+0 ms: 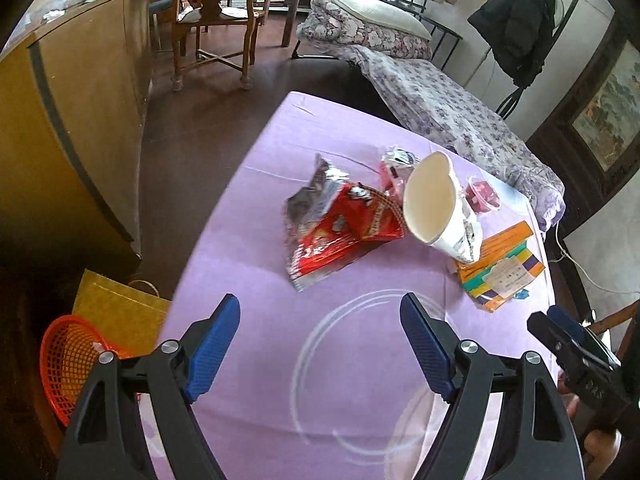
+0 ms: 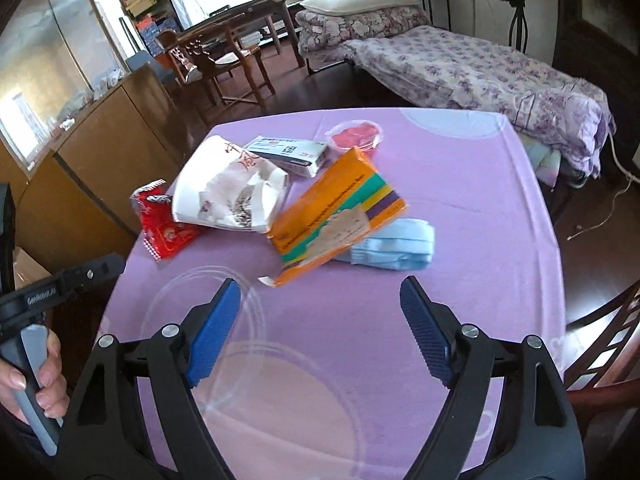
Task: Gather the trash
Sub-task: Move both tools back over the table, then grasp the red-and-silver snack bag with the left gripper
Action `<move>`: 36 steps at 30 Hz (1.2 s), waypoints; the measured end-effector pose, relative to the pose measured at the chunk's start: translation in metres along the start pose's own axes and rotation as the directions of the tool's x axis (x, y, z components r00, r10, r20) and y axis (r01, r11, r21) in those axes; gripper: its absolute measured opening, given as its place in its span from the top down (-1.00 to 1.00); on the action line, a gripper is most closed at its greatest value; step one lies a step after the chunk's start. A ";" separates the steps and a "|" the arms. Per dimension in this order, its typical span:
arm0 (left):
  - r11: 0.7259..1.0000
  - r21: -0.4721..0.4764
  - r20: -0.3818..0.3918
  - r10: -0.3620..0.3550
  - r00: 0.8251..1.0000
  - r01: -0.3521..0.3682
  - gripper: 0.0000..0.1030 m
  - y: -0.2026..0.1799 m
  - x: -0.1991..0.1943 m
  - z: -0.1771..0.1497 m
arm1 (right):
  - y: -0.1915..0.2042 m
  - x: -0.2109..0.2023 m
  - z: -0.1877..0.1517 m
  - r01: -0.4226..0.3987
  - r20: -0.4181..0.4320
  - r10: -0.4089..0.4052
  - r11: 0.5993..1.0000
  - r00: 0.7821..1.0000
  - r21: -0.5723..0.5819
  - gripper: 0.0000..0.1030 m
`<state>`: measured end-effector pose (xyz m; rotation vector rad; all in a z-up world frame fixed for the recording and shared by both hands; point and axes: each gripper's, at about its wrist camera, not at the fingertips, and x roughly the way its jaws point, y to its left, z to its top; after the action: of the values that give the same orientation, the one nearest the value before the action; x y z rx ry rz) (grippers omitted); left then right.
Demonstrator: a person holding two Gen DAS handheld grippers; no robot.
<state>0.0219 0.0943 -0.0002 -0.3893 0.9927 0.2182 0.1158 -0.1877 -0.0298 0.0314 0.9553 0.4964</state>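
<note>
Trash lies on a table with a purple cloth (image 1: 248,344) (image 2: 460,240). A torn red and silver snack bag (image 1: 336,228) (image 2: 164,224) lies left. A crushed white paper cup (image 1: 436,208) (image 2: 228,188) lies on its side next to it. An orange box (image 1: 500,268) (image 2: 340,212) rests partly on a blue face mask (image 2: 396,248). A white medicine box (image 2: 288,152) and a clear cup of red bits (image 1: 484,196) (image 2: 356,136) sit farther back. My left gripper (image 1: 320,344) and right gripper (image 2: 320,328) are open and empty, short of the pile.
An orange plastic basket (image 1: 68,360) and a yellow paper bag (image 1: 116,312) stand on the floor left of the table. A wooden cabinet (image 1: 72,128) is at left, a folding bed (image 2: 460,68) behind the table, a dark chair (image 2: 600,344) at right.
</note>
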 end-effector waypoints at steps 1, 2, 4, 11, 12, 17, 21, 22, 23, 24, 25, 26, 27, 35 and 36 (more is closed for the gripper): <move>1.000 0.003 -0.002 0.001 1.000 -0.001 -0.57 -0.003 0.003 0.001 | -0.002 -0.001 0.001 0.000 0.004 0.000 1.000 1.000 0.003 -0.60; 1.000 0.005 -0.002 0.004 1.000 -0.004 -0.57 -0.004 0.005 0.002 | -0.005 -0.002 0.001 -0.002 0.007 0.002 1.000 1.000 0.008 -0.62; 1.000 0.014 0.002 0.016 1.000 -0.016 -0.57 -0.008 0.010 0.005 | -0.010 -0.004 0.002 -0.006 0.015 0.006 1.000 1.000 0.025 -0.62; 0.998 0.035 0.006 0.048 0.999 -0.049 -0.57 -0.007 0.028 0.011 | -0.026 -0.005 0.003 -0.028 0.019 0.027 0.994 0.999 0.105 -0.63; 0.998 0.038 0.003 0.053 0.999 -0.053 -0.57 -0.007 0.031 0.013 | -0.026 -0.005 0.003 -0.028 0.018 0.026 0.994 1.000 0.106 -0.63; 0.996 0.055 0.009 0.066 0.998 -0.066 -0.57 -0.006 0.042 0.024 | -0.021 -0.003 0.001 -0.020 0.014 0.019 0.996 1.000 0.088 -0.63; 0.996 0.053 0.036 0.067 0.997 -0.068 -0.40 -0.004 0.045 0.032 | -0.021 -0.002 0.000 -0.018 0.009 0.017 0.997 1.000 0.082 -0.63; 0.997 0.056 0.038 0.059 0.998 -0.061 -0.26 -0.004 0.046 0.034 | -0.020 -0.002 0.000 -0.017 0.009 0.017 0.997 1.000 0.080 -0.63; 0.997 0.061 0.037 0.053 0.998 -0.056 -0.13 -0.003 0.046 0.037 | -0.021 -0.002 0.000 -0.019 0.007 0.019 0.997 1.000 0.078 -0.63; 0.997 0.065 0.034 0.049 0.998 -0.051 -0.07 -0.002 0.048 0.039 | -0.020 -0.002 0.000 -0.025 0.005 0.024 0.997 1.000 0.076 -0.63; 0.997 0.067 0.033 0.048 0.998 -0.050 0.03 -0.002 0.050 0.041 | -0.020 -0.002 0.000 -0.029 0.003 0.029 0.997 1.000 0.074 -0.63; 0.996 0.067 0.033 0.048 0.998 -0.050 0.14 -0.002 0.052 0.041 | -0.019 -0.001 -0.001 -0.033 0.001 0.033 0.997 0.999 0.070 -0.63; 0.996 0.070 0.030 0.047 0.998 -0.049 0.22 -0.003 0.055 0.043 | -0.017 -0.001 -0.001 -0.034 0.000 0.034 0.997 0.999 0.065 -0.63; 0.994 0.108 0.079 0.010 0.997 -0.019 0.97 -0.009 0.042 0.032 | -0.011 0.000 -0.003 -0.028 -0.005 0.028 0.999 1.000 0.039 -0.63; 0.994 0.105 0.087 0.000 0.996 -0.009 0.97 -0.009 0.037 0.031 | -0.011 0.000 -0.003 -0.027 -0.006 0.028 0.999 1.000 0.040 -0.63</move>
<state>0.0683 0.0994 -0.0150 -0.2794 0.9152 0.1846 0.1177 -0.1981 -0.0344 0.0789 0.9717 0.5032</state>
